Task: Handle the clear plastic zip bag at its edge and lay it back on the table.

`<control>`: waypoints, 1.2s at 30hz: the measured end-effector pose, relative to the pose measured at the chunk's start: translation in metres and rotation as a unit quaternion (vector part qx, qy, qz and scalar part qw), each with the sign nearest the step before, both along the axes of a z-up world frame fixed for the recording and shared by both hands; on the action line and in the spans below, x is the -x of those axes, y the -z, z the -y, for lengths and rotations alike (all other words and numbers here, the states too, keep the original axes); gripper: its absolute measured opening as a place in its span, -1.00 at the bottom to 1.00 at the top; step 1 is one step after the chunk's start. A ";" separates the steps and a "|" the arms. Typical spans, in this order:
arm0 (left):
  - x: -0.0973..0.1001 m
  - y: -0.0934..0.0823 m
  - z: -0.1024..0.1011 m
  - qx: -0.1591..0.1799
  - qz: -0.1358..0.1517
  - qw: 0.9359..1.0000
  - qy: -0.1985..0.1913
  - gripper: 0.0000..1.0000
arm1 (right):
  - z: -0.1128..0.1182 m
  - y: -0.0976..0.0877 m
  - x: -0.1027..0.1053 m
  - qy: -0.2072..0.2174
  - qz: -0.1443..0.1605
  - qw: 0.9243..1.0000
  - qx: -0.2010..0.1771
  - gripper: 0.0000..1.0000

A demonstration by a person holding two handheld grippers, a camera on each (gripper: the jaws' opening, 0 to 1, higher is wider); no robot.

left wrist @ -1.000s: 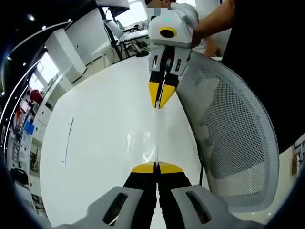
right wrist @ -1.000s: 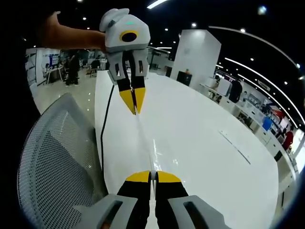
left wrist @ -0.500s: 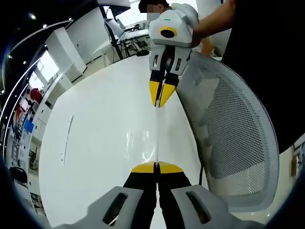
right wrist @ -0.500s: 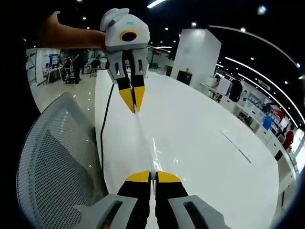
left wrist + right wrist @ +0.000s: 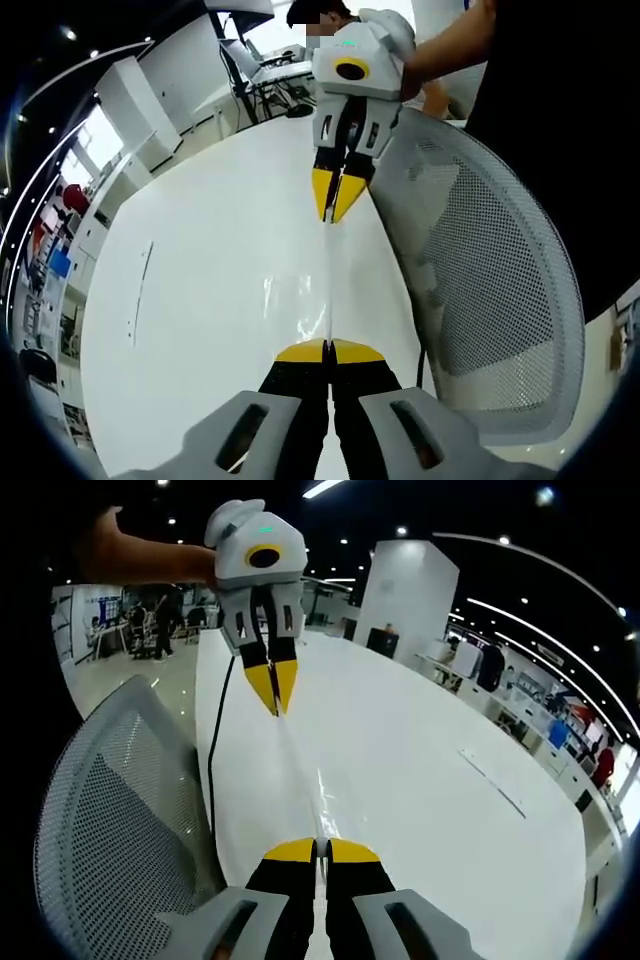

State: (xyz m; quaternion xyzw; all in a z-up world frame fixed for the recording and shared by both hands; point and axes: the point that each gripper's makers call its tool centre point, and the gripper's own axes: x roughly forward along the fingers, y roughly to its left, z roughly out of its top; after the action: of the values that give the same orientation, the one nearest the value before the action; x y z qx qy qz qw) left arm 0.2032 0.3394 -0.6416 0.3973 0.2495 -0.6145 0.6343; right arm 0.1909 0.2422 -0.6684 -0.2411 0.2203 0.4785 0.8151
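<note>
The clear plastic zip bag [image 5: 327, 285] hangs stretched edge-on between my two grippers, above the white table [image 5: 200, 280]. It reads as a thin glossy line. In the left gripper view my left gripper [image 5: 328, 343] is shut on the bag's near edge. My right gripper [image 5: 334, 222] faces it from the top, yellow tips pinched on the far edge. In the right gripper view the bag [image 5: 303, 780] runs from my right gripper [image 5: 320, 842], shut on it, up to my left gripper [image 5: 271, 712].
A grey mesh office chair [image 5: 490, 290] stands against the table's edge, on the left in the right gripper view [image 5: 110, 810]. A person's arm [image 5: 150, 555] holds the left gripper. The broad white table [image 5: 420, 780] spreads to the side, with office desks beyond.
The right gripper view has shifted slightly, so its camera moved a little. Both grippers keep their hold on the bag, which stays stretched between them.
</note>
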 end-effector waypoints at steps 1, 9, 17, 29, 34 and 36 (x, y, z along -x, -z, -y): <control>0.000 0.000 0.000 0.000 0.000 1.000 0.000 -1.00 | 0.000 0.000 0.000 0.000 0.000 1.000 0.000 -1.00; 0.001 -0.001 0.000 0.001 0.000 1.000 0.000 -1.00 | 0.000 -0.001 0.001 0.003 0.000 1.000 -0.002 -1.00; 0.002 -0.001 -0.001 0.000 0.002 1.000 -0.001 -1.00 | 0.002 0.000 0.001 0.004 0.000 1.000 0.001 -1.00; 0.003 -0.003 -0.001 0.002 0.004 1.000 -0.004 -1.00 | 0.006 -0.001 0.001 0.009 0.001 1.000 0.000 -1.00; 0.000 -0.004 0.000 0.004 0.017 1.000 -0.008 -1.00 | 0.006 -0.001 0.001 0.011 -0.001 1.000 0.002 -1.00; -0.001 -0.005 0.000 0.007 0.018 1.000 -0.010 -1.00 | 0.007 0.000 0.001 0.011 -0.002 1.000 0.003 -1.00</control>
State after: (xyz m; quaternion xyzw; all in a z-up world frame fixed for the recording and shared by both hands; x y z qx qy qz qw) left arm 0.2039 0.3395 -0.6365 0.4012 0.2375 -0.6023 0.6480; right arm 0.1898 0.2356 -0.6685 -0.2397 0.2260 0.4695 0.8192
